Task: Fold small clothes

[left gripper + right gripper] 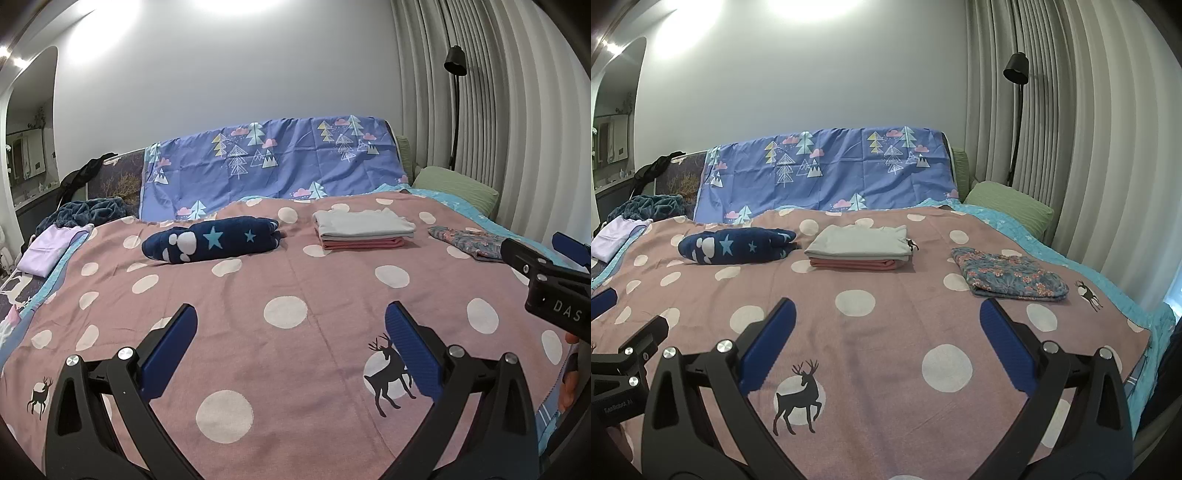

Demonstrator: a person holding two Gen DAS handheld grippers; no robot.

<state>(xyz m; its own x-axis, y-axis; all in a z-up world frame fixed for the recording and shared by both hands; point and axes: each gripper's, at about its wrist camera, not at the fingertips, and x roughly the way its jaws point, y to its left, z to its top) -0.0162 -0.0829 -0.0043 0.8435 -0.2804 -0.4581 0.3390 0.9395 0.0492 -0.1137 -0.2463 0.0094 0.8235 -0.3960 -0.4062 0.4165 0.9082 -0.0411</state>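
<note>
On the pink dotted bedspread [295, 280] lie three folded items. A navy garment with stars [210, 240] [737, 245] lies at the left. A grey piece stacked on a pink one [364, 229] [858, 247] lies in the middle. A floral blue garment [471, 238] [1008, 275] lies at the right. My left gripper [290, 332] is open and empty above the near part of the bedspread. My right gripper [886, 328] is open and empty, also over the near part; it shows at the right edge of the left wrist view.
A lilac garment [48, 249] and a dark teal blanket [88, 210] lie at the bed's far left. A purple tree-print sheet [266, 162] covers the headboard. A green pillow [456, 190], a black floor lamp [456, 107] and curtains [517, 110] stand at the right.
</note>
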